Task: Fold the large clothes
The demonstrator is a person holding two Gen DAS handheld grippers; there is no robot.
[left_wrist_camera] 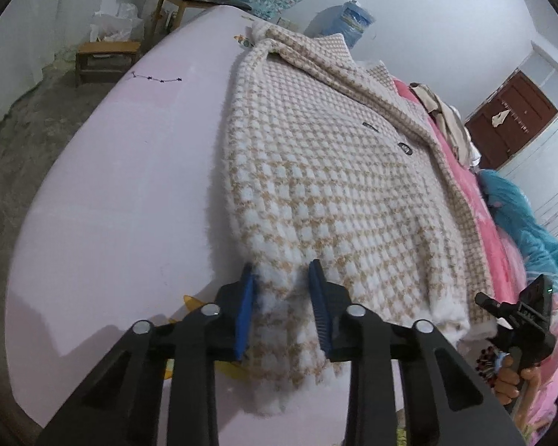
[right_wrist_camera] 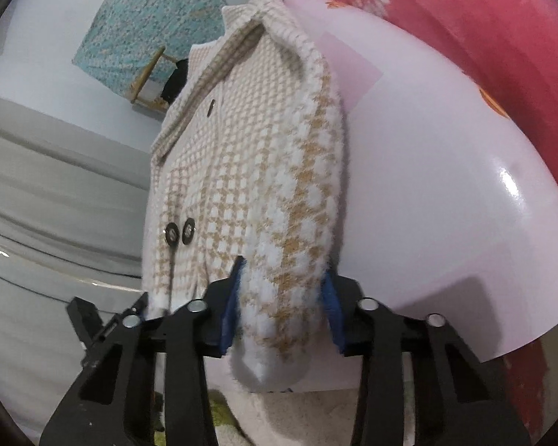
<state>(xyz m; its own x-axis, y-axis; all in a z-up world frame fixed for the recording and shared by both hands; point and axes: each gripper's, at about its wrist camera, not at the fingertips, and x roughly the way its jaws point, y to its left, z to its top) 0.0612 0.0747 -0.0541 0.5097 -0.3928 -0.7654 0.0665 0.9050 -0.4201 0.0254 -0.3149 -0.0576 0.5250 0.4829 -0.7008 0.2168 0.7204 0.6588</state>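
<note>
A fluffy white-and-tan houndstooth coat (left_wrist_camera: pixel 334 171) lies along a pale pink table (left_wrist_camera: pixel 130 186), collar at the far end and dark buttons showing. My left gripper (left_wrist_camera: pixel 282 278) is shut on the coat's near hem, which bunches between its blue pads. In the right wrist view the coat (right_wrist_camera: pixel 260 148) looks folded narrow, and my right gripper (right_wrist_camera: pixel 284 271) is shut on the thick near edge on the other side. The right tool and the hand holding it (left_wrist_camera: pixel 517 319) show at the left view's lower right. The hem hangs over the table's near edge.
A pink blanket (left_wrist_camera: pixel 480 204), a teal cloth (left_wrist_camera: pixel 520 215) and piled clothes lie beyond the coat's right side. A wooden stool (left_wrist_camera: pixel 104 59) and a chair stand on the grey floor past the table. A brown door (left_wrist_camera: pixel 509 119) is at the far right.
</note>
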